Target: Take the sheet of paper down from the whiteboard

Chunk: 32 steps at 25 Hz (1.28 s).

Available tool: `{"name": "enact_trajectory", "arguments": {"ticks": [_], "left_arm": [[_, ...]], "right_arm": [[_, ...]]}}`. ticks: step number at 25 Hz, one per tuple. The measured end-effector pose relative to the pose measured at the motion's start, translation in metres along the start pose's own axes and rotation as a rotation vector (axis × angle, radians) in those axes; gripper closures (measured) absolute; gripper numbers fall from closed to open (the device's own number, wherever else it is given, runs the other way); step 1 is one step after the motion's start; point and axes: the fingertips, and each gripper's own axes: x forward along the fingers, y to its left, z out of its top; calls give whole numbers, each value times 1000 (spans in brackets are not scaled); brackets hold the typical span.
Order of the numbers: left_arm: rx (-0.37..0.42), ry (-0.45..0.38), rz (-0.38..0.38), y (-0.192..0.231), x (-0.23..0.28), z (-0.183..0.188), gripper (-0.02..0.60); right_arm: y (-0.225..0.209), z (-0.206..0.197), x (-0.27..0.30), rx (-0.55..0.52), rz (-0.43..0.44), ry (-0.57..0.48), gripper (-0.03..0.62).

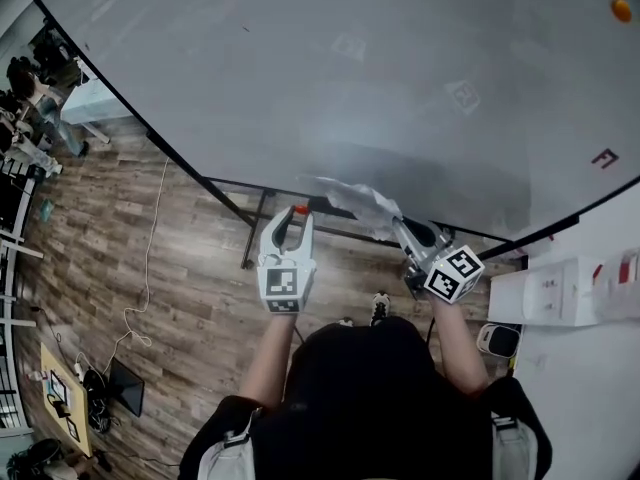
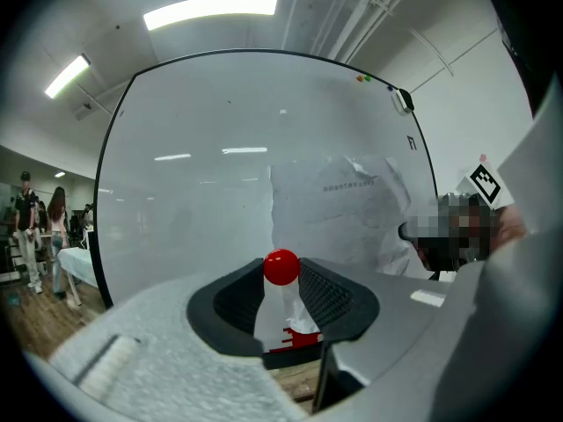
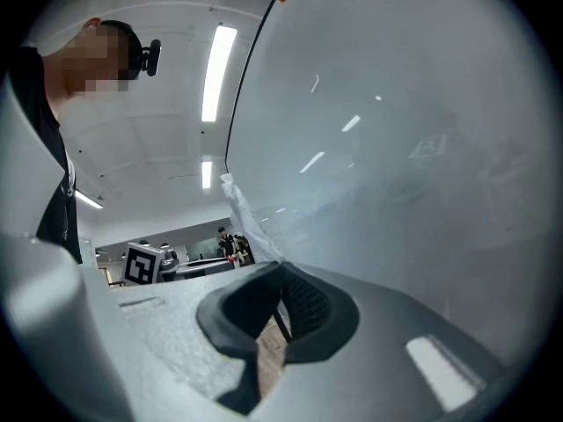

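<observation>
The whiteboard [image 1: 300,78] fills the upper part of the head view. A crumpled white sheet of paper [image 1: 358,200] hangs off the board's lower edge, with my right gripper [image 1: 400,226] shut on its right end. In the right gripper view the paper's edge [image 3: 239,202] runs down into the nearly closed jaws [image 3: 280,310]. My left gripper [image 1: 293,218] is just left of the sheet and is shut on a red-knobbed magnet [image 1: 300,210]. The red knob [image 2: 281,267] sits between the pads in the left gripper view. The sheet [image 2: 339,209] hangs beyond it.
An orange magnet [image 1: 621,9] and a red mark [image 1: 603,158] are at the board's right side. The board's black stand [image 1: 250,223] rests on wooden floor with a white cable [image 1: 150,258]. White boxes [image 1: 560,290] stand at right. People [image 2: 35,227] stand far left.
</observation>
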Motion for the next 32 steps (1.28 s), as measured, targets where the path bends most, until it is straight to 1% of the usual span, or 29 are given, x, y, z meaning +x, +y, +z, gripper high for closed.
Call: {"name": "enact_trajectory", "arguments": {"ticks": [7, 12, 16, 22, 28, 32], "left_arm": [[-3, 31, -23, 2, -41, -23, 448], [-11, 48, -36, 3, -65, -36, 449], [-21, 49, -39, 4, -76, -44, 448], [-31, 39, -36, 3, -89, -49, 448], [-45, 41, -36, -2, -93, -55, 449], [-56, 47, -38, -4, -98, -62, 448]], "right_arm": [[34, -29, -12, 38, -26, -1, 589], [50, -44, -20, 50, -46, 2, 589], [55, -49, -26, 57, -63, 1, 589], [57, -59, -34, 36, -82, 16, 589], [59, -59, -39, 25, -81, 18, 589], [61, -64, -45, 40, -86, 10, 589]]}}
